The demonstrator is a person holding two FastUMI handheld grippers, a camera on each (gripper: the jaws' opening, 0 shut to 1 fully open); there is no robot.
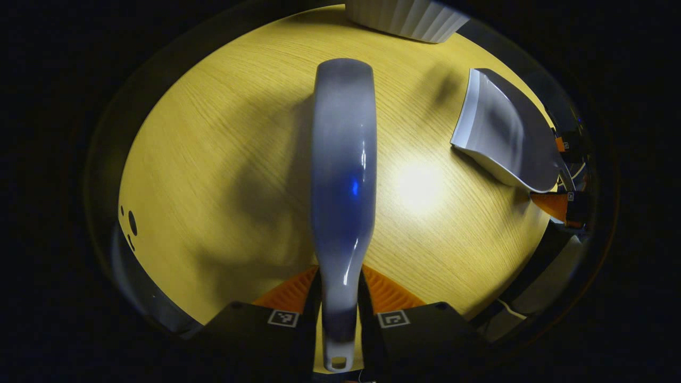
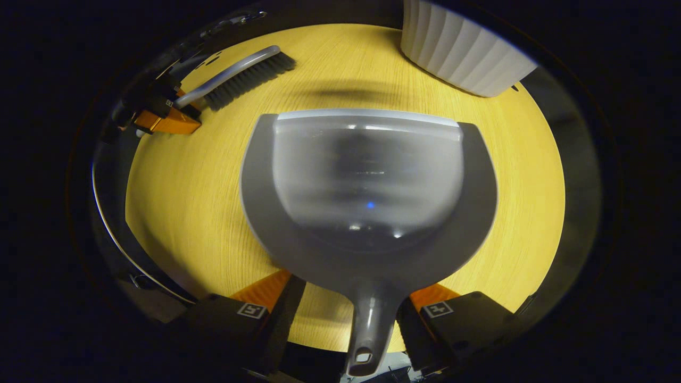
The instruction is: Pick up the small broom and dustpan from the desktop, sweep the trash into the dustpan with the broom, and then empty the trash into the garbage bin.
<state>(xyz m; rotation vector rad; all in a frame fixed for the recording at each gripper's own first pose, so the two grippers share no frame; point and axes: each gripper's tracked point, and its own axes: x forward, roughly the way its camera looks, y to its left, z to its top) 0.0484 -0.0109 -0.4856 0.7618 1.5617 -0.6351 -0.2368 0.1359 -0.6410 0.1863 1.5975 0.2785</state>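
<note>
The grey small broom (image 1: 343, 159) runs straight ahead of my left gripper (image 1: 340, 282), which is shut on its handle. In the right gripper view the broom (image 2: 239, 72) lies far left, bristles turned toward the yellow wooden desktop (image 2: 186, 202), with the left gripper (image 2: 165, 119) on its end. The grey dustpan (image 2: 367, 181) lies ahead of my right gripper (image 2: 348, 290), lip pointing away. Its handle passes between the jaws; the right finger sits against it and a strip of table shows at the left finger. In the left gripper view the dustpan (image 1: 500, 133) is at right, and the right gripper (image 1: 558, 175) straddles its handle.
A white ribbed garbage bin (image 2: 463, 50) stands at the far side of the desktop, beyond the dustpan's lip; its base also shows at the top (image 1: 407, 18). The desktop's rounded edge (image 1: 127, 223) with small dark holes lies to the left.
</note>
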